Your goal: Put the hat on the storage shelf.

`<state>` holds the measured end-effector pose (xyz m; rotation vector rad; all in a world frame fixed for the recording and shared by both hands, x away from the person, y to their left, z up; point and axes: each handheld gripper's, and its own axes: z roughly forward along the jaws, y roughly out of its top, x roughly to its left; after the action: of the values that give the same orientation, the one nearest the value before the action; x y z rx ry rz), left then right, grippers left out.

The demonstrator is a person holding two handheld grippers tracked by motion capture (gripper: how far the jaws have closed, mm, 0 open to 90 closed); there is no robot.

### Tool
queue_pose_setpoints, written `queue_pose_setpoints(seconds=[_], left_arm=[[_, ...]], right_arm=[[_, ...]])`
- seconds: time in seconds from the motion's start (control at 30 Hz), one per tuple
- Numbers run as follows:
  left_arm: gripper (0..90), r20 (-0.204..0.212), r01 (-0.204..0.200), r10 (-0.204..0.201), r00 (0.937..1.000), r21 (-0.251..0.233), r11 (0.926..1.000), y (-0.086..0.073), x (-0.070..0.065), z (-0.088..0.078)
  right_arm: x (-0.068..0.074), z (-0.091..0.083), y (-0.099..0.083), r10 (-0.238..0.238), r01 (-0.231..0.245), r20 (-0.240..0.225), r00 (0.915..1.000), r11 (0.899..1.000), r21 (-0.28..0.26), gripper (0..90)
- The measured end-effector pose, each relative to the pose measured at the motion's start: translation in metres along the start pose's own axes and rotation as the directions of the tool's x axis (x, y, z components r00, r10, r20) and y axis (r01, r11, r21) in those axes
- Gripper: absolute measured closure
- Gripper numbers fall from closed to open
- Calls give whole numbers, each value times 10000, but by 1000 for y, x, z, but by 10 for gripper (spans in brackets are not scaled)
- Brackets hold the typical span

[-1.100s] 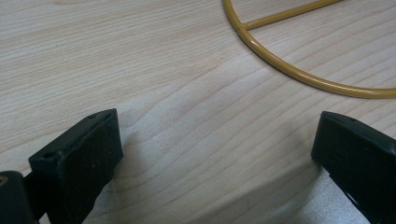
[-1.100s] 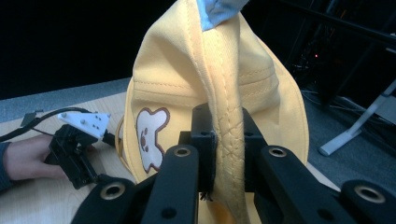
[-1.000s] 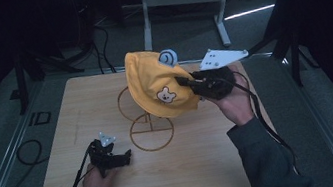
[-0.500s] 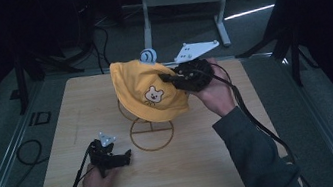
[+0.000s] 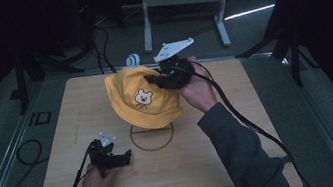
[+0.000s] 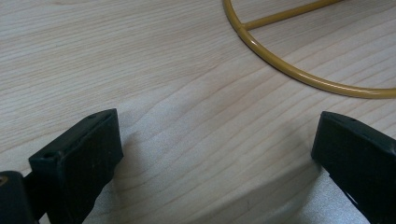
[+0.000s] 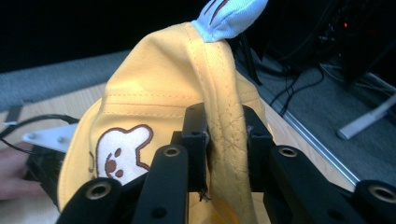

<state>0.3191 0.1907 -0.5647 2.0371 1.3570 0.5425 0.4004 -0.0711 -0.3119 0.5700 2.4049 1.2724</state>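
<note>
Light wooden table (image 5: 246,162) carries everything. On it, a thin gold wire stand with a ring base (image 5: 152,137) sits about centre. A yellow fabric bucket hat with a bear face patch (image 5: 142,97) hangs draped over the top of that stand, above the ring, with a pale blue ear tab (image 5: 133,59) poking out at its far side.

Right gripper (image 5: 170,75) is at the hat's right edge. In the right gripper view a fold of the hat's brim (image 7: 224,135) sits between its black fingers (image 7: 195,135); jaws have just been opening, and the fabric is still pinched there.

Left gripper (image 5: 114,158) rests low on the table, near left of the ring base, fingers (image 6: 77,156) spread wide with bare wood between them.
</note>
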Motion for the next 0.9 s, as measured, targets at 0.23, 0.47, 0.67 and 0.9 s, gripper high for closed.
queue_pose_setpoints(seconds=[0.23,0.47,0.67,0.9], left_arm=[[19,7,-6,6,10000,12,10000,0,0,0],[19,15,-52,52,10000,33,10000,0,0,0],[19,3,40,-40,10000,-46,10000,0,0,0],[19,11,-24,24,10000,5,10000,0,0,0]], right_arm=[[10,9,13,-219,219,-97,9997,9998,-42,748],[22,14,12,-872,863,215,9960,9955,391,647],[18,-1,12,-607,622,443,9972,9975,-321,706],[19,7,10,-429,435,270,9987,9988,-243,812]])
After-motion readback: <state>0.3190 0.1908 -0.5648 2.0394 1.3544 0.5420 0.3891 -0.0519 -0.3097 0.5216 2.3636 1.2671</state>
